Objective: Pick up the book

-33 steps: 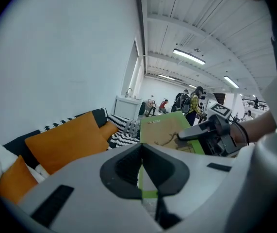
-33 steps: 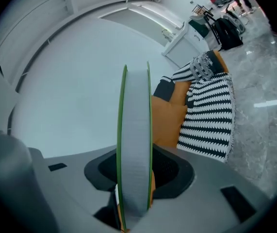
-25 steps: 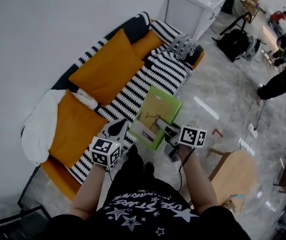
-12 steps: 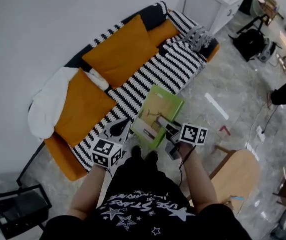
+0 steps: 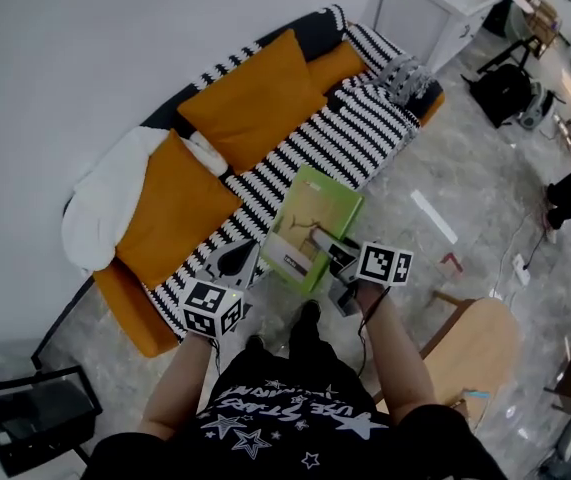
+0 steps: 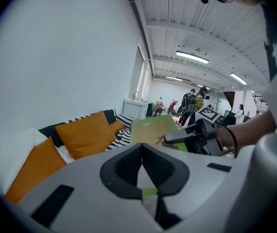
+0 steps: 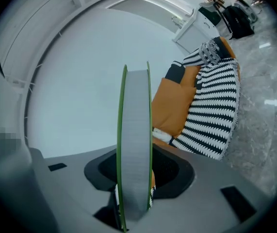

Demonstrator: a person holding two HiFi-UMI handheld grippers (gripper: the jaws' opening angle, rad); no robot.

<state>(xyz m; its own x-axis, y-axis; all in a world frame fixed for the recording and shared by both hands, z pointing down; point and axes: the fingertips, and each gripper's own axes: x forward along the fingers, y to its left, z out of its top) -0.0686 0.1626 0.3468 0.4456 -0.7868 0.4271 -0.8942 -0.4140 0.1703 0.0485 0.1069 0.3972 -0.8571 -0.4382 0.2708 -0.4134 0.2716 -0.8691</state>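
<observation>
Right now the book (image 5: pixel 310 230), with its bright green cover, is off the sofa (image 5: pixel 365 133) and held in the air in front of the person, above the sofa's front edge and the grey floor (image 5: pixel 445 178). The right gripper (image 5: pixel 325 246) is clamped on the book's near edge. In the right gripper view the book stands edge-on between the jaws, its grey page block framed by two thin green cover lines, and both jaws press against its sides. The left gripper (image 5: pixel 233 259) hangs just beside the book's left corner, apart from it, with its jaws drawn together to a point and nothing between them. From the left gripper view the book's cover faces up and tilts slightly, with the right gripper's dark jaw lying across its near side. The sofa is draped in a black-and-white striped cover and carries two orange cushions, one toward the far end (image 5: pixel 255 103) and one nearer (image 5: pixel 170 213), with a white pillow (image 5: pixel 105 193) lying against the near cushion. A white cabinet (image 5: pixel 430 8) stands past the far end of the sofa. A round wooden counter (image 5: pixel 475 353) sits at the person's right, well apart from the book. A black frame (image 5: pixel 25 418) stands on the floor at the lower left.
</observation>
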